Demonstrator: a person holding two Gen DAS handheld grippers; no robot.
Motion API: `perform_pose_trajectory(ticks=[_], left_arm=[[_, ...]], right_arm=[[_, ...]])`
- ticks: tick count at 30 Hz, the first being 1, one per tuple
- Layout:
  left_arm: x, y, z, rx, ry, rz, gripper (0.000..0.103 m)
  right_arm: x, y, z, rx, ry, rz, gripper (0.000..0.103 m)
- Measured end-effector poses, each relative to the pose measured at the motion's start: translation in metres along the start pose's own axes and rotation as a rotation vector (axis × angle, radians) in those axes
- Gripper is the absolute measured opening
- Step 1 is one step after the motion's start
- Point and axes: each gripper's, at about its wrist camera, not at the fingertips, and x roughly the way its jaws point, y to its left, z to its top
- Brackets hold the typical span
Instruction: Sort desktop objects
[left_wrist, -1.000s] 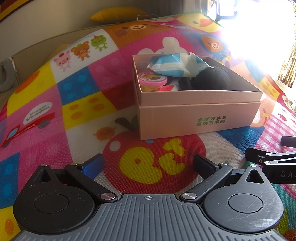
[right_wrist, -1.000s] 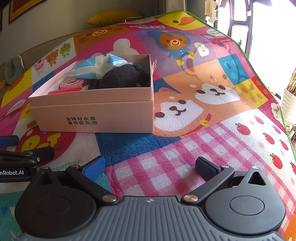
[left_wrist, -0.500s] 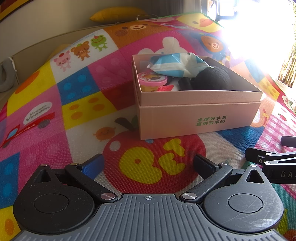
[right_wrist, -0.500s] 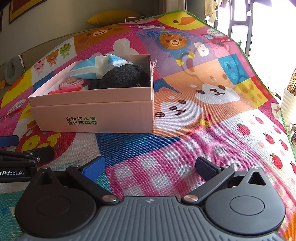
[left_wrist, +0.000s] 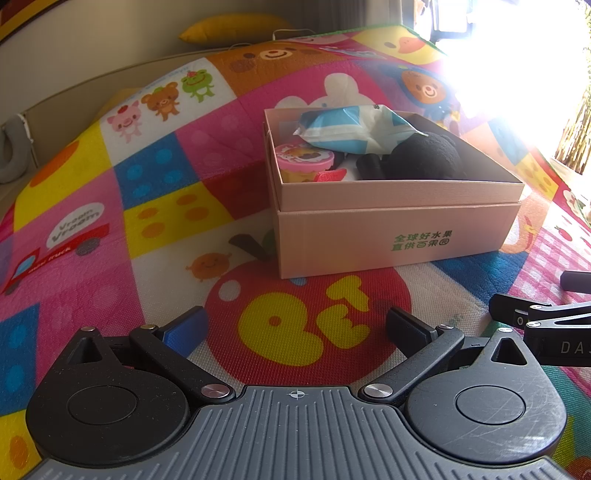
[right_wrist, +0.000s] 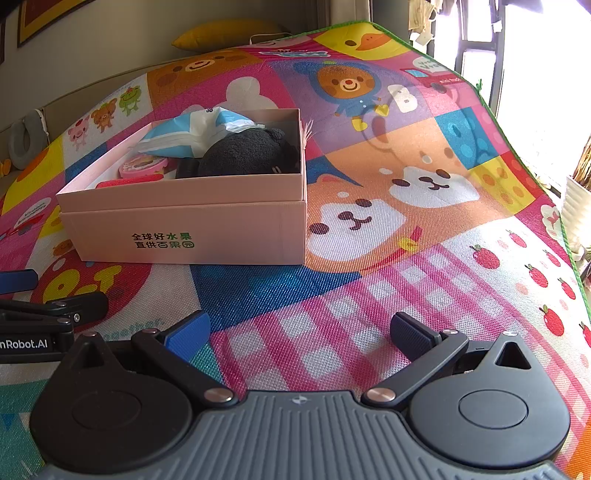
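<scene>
pink box (left_wrist: 391, 240), green print; black plush (left_wrist: 424, 158); blue-white packet (left_wrist: 351, 129); multicolour cartoon-animal mat (right_wrist: 406, 206).

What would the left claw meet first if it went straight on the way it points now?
Probably the near wall of the pink box, which stands on the play mat ahead of the open left claw. Only bare mat shows between them; depth is uncertain.

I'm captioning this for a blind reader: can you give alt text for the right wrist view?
An open pink cardboard box on a cartoon play mat holds a black plush toy, a blue-and-white packet and a pink-lidded cup. The open, empty right gripper hovers low in front.
</scene>
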Motion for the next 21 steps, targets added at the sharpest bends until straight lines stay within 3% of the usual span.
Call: perform_pose_trajectory(ticks=[21], left_arm=[[-0.0001, -0.0002, -0.0001, 0.0, 0.0, 0.0, 0.103]], right_arm=[[-0.0001, -0.0008, 0.0, 0.0, -0.001, 0.0, 0.103]])
